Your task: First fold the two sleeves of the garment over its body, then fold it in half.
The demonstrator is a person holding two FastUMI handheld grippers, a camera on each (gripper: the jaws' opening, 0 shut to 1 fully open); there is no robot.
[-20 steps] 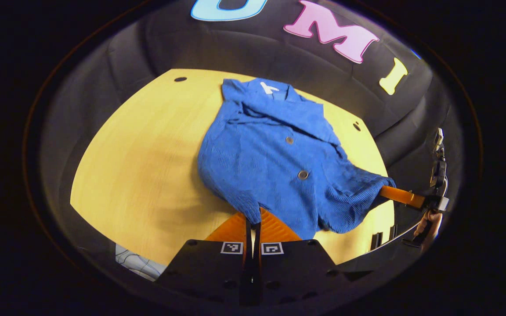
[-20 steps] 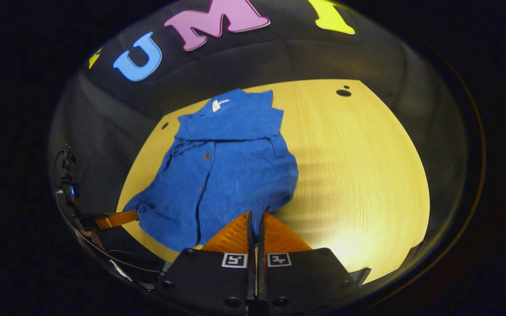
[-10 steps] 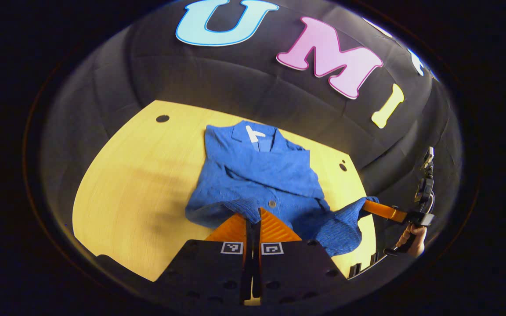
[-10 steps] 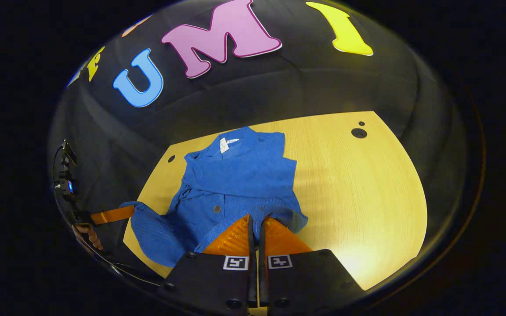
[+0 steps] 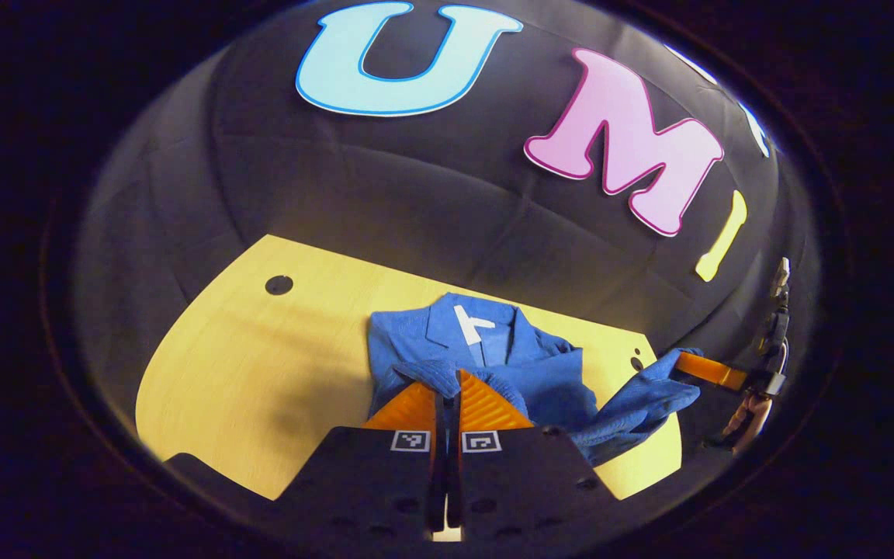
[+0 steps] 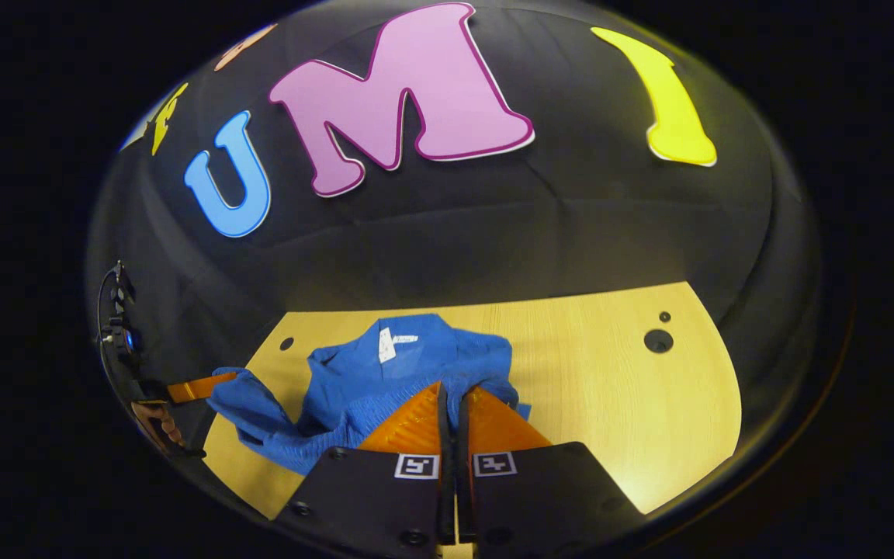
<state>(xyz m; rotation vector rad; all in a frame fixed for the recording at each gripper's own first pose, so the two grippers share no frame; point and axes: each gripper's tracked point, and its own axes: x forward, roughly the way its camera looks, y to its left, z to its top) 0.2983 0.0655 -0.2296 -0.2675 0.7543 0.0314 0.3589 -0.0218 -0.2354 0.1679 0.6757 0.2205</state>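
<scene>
A blue knitted garment (image 5: 524, 365) with a white neck label lies on the yellow wooden table (image 5: 261, 365), sleeves folded over its body. My left gripper (image 5: 448, 376) is shut on the hem, held up close to the collar. Farther right, my right gripper (image 5: 680, 361) pinches the other hem corner, which hangs in a fold above the table. In the right gripper view the garment (image 6: 416, 357) bunches under the collar, with my right gripper (image 6: 452, 387) shut on its hem. My left gripper (image 6: 226, 378) holds the lifted corner at the left.
Dark round holes (image 5: 278, 285) (image 6: 658, 340) mark the tabletop. The black cloth wall rises just behind the table's far edge. A hand (image 5: 742, 419) grips the right gripper's handle off the table's right side. Bare wood (image 6: 610, 388) stretches to the garment's right.
Both grippers have carried the hem up and forward from the near edge toward the collar, doubling the garment over itself. Less of the body shows now.
</scene>
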